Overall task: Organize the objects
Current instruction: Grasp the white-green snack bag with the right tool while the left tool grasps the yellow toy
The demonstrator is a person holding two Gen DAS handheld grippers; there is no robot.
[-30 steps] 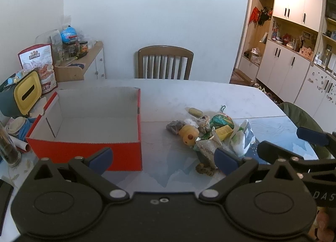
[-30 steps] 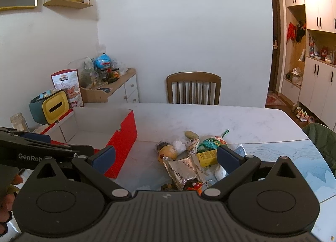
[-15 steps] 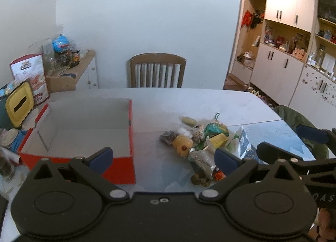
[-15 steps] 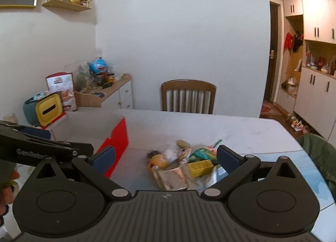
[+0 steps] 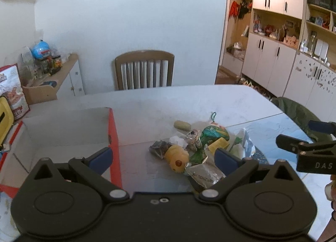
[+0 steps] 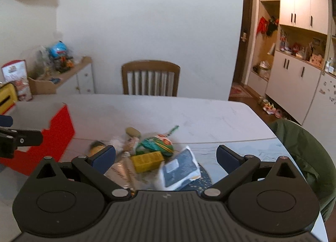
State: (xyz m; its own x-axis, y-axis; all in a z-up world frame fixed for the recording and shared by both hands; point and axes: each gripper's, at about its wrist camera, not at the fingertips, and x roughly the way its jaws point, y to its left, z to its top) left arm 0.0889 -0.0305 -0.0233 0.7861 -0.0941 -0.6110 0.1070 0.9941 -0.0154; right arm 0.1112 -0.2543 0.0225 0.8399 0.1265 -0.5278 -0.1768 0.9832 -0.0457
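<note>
The left gripper and the right gripper are both hovering side by side, jaws spread wide, gripping nothing.

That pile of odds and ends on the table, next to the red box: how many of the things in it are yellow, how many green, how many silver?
Yellow: 2, the round yellow toy and the yellow rectangular block.
Green: 1, the round green printed pouch.
Silver: 1, the crinkled silver foil packet.
Total: 4. Other bits in the pile are too jumbled to sort.
</note>
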